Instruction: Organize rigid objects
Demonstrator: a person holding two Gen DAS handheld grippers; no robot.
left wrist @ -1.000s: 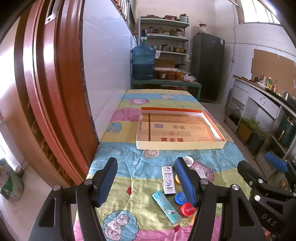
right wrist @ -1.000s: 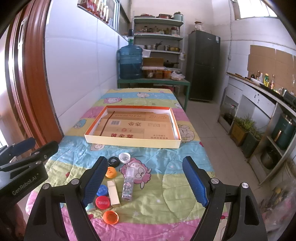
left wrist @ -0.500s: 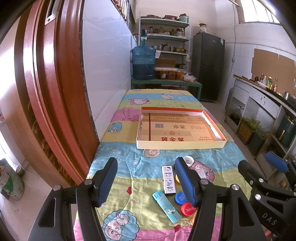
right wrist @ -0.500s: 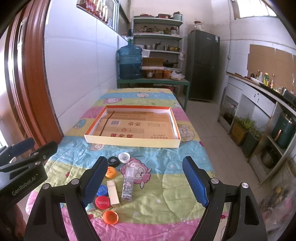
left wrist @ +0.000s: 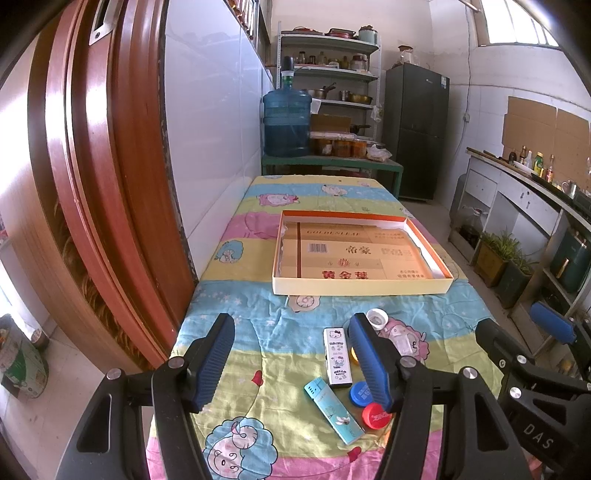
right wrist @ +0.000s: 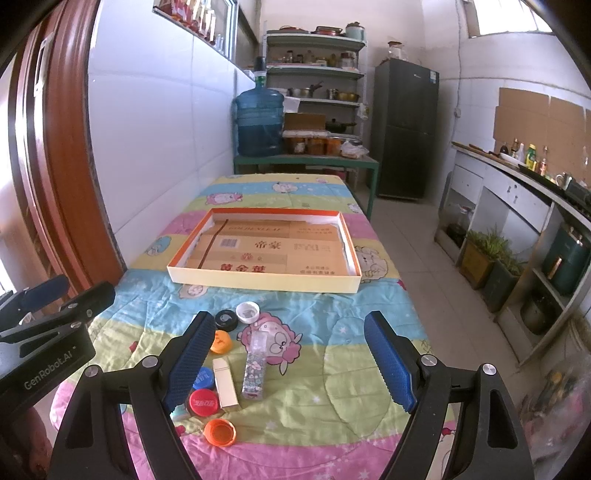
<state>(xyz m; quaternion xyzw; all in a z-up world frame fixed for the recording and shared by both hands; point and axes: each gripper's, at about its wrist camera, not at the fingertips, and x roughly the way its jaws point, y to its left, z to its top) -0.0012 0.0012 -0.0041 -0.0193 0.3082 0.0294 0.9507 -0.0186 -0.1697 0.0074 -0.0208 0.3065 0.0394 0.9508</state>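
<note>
Both hover with nothing held: left hand-held gripper spread wide, right hand-held gripper wide too, above the cartoon-print quilted surface, where bottle caps like the red plastic cap and slim lighters cluster near the shallow orange-rimmed cardboard tray beyond

Bright daylight from a high window; sharp, fisheye-curved edges.

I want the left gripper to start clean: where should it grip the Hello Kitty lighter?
Across the two long sides of the Hello Kitty lighter, mid-body, from straight above. It lies flat, long and narrow, with a blue cap near one end, so midway probably has most room.
</note>
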